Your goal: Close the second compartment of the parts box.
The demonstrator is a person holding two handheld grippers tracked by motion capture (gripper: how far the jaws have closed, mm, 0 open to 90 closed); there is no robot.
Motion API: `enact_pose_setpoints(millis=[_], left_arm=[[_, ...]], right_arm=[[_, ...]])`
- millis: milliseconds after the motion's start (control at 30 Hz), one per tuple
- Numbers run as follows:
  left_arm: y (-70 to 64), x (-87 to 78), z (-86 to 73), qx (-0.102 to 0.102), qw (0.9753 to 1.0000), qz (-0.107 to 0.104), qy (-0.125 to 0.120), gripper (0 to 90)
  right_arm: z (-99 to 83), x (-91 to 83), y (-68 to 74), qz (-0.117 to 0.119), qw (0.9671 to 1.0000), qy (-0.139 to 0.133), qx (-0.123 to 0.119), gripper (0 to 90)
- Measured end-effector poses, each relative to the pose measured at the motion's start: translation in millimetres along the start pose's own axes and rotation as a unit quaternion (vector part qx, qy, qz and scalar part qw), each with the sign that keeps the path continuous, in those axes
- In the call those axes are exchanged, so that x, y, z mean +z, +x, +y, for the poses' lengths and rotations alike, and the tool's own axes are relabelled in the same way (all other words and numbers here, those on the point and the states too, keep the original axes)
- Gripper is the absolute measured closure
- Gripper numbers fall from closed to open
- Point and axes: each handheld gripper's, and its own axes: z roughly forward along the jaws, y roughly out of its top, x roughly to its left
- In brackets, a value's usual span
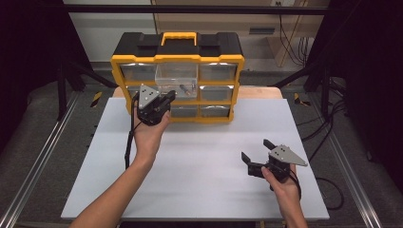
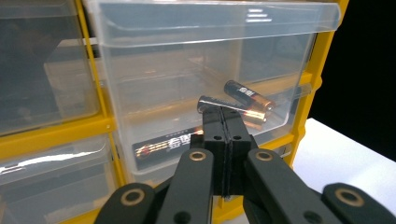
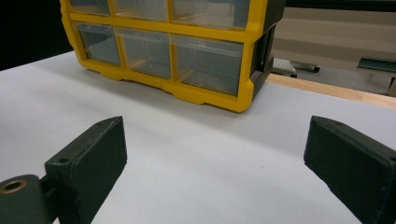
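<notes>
Pressing up against the pulled-out clear drawer (image 1: 176, 78) of the yellow organizer (image 1: 177, 59) at the far left of the table (image 1: 199, 161), the left gripper (image 2: 223, 122) has its jaws clenched together with nothing between them. Two batteries (image 2: 243, 100) lie inside that drawer, just past the jaw tips. Near the right edge, the right gripper (image 1: 258, 153) rests released, jaws wide apart over bare tabletop
</notes>
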Motion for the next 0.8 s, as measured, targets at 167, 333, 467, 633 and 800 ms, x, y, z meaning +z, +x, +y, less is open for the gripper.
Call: enact_pose_setpoints(millis=[167,333,467,633,800], left_arm=[[1.4,1.5,-0.9,-0.002,1.0000,-0.003,-0.002,90.0],[2.2,2.4,-1.7,-0.003,1.0000,-0.006,-0.002,90.0],[3.9,2.9,-1.6,-0.002,1.0000,-0.007,-0.003,90.0],[4.7,4.9,-0.9,0.002,1.0000,-0.007,-0.001,90.0],[5.3,8.1,0.8,0.002,1.0000,-0.004,-0.001,90.0]], right_arm=[[-0.4,1.2,1.0,-0.002,1.0000,0.002,-0.004,6.5],[-0.7,3.0,1.4,-0.001,1.0000,0.001,-0.010,6.4],[-1.3,3.5,2.6,-0.001,1.0000,0.006,-0.005,6.2],[-2.1,5.4,1.8,0.000,0.9999,0.008,-0.008,6.3],[-2.2,4.5,2.8,0.002,1.0000,0.005,-0.005,6.2]])
